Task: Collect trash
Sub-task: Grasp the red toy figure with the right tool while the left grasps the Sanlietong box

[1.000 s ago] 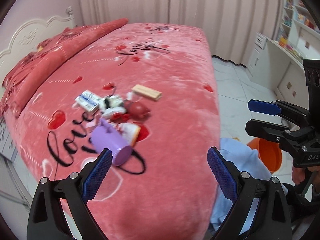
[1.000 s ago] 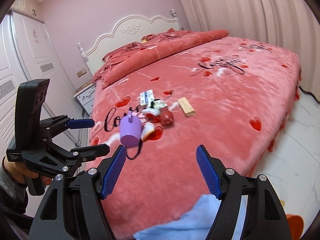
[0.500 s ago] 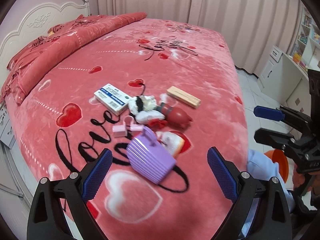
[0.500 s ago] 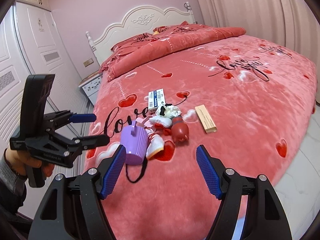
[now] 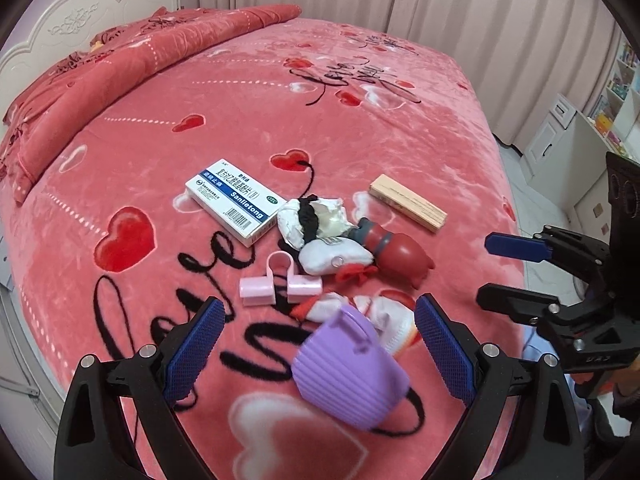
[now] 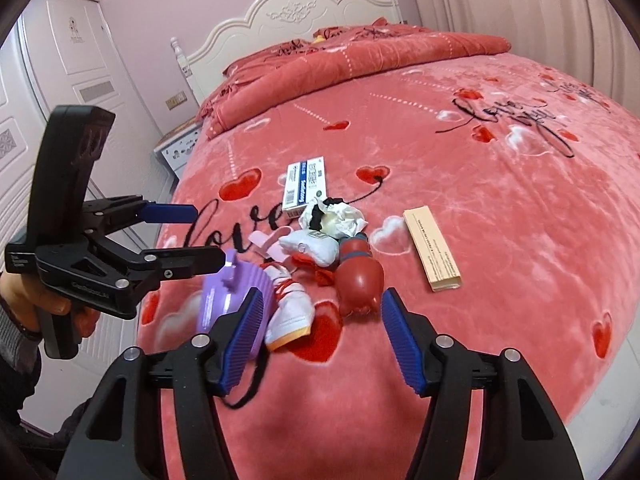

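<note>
A pile of litter lies on the pink bed (image 5: 400, 128): a purple ribbed cup (image 5: 350, 368) (image 6: 232, 292) on its side, a white medicine box (image 5: 234, 200), crumpled paper (image 5: 316, 220), a red toy (image 5: 394, 250) (image 6: 358, 276), a tan box (image 5: 408, 202), a pink clip (image 5: 280, 284) and a white sock (image 6: 290, 308). My left gripper (image 5: 318, 302) hangs open over the purple cup without touching it. My right gripper (image 6: 322, 294) is closing, its jaws still apart. The red toy's near end shows between its fingertips, and the pads press on nothing.
A folded red quilt (image 6: 360, 60) and a white headboard (image 6: 304, 8) lie at the bed's far end. A bedside cabinet (image 6: 178, 152) and white wardrobe doors (image 6: 76, 72) stand left of the bed. A desk with shelves (image 5: 568, 144) and curtains (image 5: 440, 4) stand past it.
Both grippers have come forward and down over the bed, so the pile looks much nearer. The right gripper's jaws have narrowed. The left stays wide open.
</note>
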`<state>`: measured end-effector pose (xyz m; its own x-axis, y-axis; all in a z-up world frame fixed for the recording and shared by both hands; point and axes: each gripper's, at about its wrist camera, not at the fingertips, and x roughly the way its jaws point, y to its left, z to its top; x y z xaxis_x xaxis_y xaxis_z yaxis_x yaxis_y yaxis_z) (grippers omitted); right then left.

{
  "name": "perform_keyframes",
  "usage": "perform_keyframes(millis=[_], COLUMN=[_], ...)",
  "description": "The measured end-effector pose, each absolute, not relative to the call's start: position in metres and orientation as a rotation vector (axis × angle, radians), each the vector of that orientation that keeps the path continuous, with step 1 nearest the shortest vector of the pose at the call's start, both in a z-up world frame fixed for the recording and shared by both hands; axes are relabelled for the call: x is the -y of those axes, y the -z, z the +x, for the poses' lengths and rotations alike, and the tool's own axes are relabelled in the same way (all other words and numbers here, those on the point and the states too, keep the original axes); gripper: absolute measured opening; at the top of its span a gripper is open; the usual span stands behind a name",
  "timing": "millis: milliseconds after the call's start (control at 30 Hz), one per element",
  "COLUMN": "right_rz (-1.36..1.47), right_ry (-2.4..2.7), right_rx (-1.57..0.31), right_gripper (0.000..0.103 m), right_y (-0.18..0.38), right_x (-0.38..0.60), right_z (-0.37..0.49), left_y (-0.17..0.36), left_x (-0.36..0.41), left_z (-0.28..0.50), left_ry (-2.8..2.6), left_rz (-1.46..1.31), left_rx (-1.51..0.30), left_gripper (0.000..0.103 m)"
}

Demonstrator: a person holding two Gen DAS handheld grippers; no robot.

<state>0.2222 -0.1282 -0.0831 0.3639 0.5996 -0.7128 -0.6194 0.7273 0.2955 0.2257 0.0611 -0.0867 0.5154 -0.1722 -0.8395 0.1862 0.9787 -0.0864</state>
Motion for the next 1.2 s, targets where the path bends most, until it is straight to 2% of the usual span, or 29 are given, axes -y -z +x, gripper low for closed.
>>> perform_keyframes(millis=[400, 567, 600, 633, 967, 1200], right_rz=[-0.074, -0.083, -0.079, -0.075, -0.037, 0.005], right_ry=[-0.785, -0.776, -0.777, -0.779, -0.808, -0.851], right_rx=[-0.977, -1.014, -1.024, -1.028, -0.954, -0.925], right_gripper=[0.054, 0.047, 0.042, 0.041, 0.037, 0.037], right_y=[0.132, 0.151, 0.155, 0.158, 0.132, 0.118], right_x=[0.101, 0.096, 0.096, 0.096, 0.105, 0.113], right_z=[0.268, 0.275, 0.276, 0.277, 0.276, 0.279], left_y=[0.112, 0.118, 0.118, 0.118, 0.126, 0.144], left_x=[-0.079, -0.084, -0.082, -0.08, -0.101, -0.11], left_z=[0.265, 0.284, 0.287, 0.288, 0.324, 0.364], left_ry=[0.204, 0.217, 0.226, 0.235, 0.17, -0.115], left_rz=[-0.013, -0.06, -0.057, -0.054, -0.191, -0.257], left_rx=[-1.044, -1.058, -1.058, -1.054, -1.092, -1.151], left_gripper=[0.094, 0.094, 0.094, 0.094, 0.094, 0.094])
